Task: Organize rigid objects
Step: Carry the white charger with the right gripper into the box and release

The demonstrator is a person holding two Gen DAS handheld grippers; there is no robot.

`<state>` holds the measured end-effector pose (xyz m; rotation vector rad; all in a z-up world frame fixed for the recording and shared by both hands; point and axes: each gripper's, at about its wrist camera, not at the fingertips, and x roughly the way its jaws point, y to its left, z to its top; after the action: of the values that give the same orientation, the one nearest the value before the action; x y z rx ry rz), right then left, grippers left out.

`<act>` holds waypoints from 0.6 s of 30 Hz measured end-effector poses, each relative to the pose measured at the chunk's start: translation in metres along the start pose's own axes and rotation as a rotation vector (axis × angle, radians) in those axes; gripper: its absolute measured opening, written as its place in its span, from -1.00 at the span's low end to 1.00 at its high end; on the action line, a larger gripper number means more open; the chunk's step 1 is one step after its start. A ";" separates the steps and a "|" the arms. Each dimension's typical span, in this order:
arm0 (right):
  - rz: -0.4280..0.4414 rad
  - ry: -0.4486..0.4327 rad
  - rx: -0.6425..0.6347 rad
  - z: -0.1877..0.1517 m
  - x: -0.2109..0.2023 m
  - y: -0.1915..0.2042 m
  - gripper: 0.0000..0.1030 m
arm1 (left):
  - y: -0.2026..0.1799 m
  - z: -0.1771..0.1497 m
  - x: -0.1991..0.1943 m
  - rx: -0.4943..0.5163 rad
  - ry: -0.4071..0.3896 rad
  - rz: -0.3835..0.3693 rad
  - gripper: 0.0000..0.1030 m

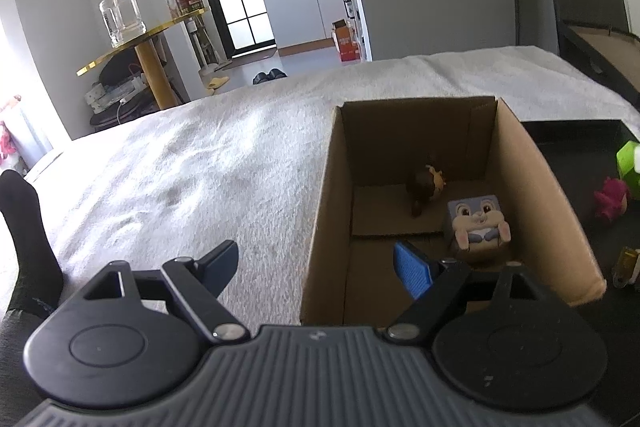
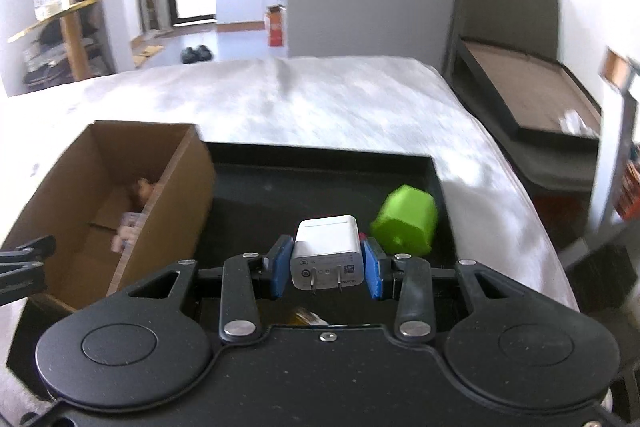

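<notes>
My right gripper point(image 2: 329, 262) is shut on a white plug charger point(image 2: 328, 251), prongs toward the camera, held above the black tray point(image 2: 320, 163). A green block point(image 2: 406, 225) lies in the tray just right of it. An open cardboard box point(image 2: 172, 187) stands left of the tray. In the left wrist view the cardboard box point(image 1: 520, 163) holds a rabbit-face cube point(image 1: 478, 225) and a small brown figure point(image 1: 424, 187). My left gripper point(image 1: 320, 267) stands open, straddling the box's left wall, one blue pad inside, nothing between the fingers.
A white cloth point(image 1: 180, 171) covers the table. On the tray's part in the left wrist view lie a pink toy point(image 1: 610, 197), the green block point(image 1: 630, 163) and a yellowish item point(image 1: 628, 265). A dark bench point(image 2: 520, 75) stands at the right; a gold side table point(image 1: 132, 47) is at the far left.
</notes>
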<state>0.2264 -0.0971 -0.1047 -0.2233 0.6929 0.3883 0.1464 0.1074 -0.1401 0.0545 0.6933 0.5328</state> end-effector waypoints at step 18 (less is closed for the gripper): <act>0.108 -0.075 -0.143 0.015 -0.008 0.059 -0.28 | 0.017 0.004 -0.010 -0.075 -0.043 -0.050 0.06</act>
<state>0.2047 -0.0408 -0.0919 -0.3058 0.6053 0.5477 0.1349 0.1176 -0.1278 -0.0215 0.6308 0.5081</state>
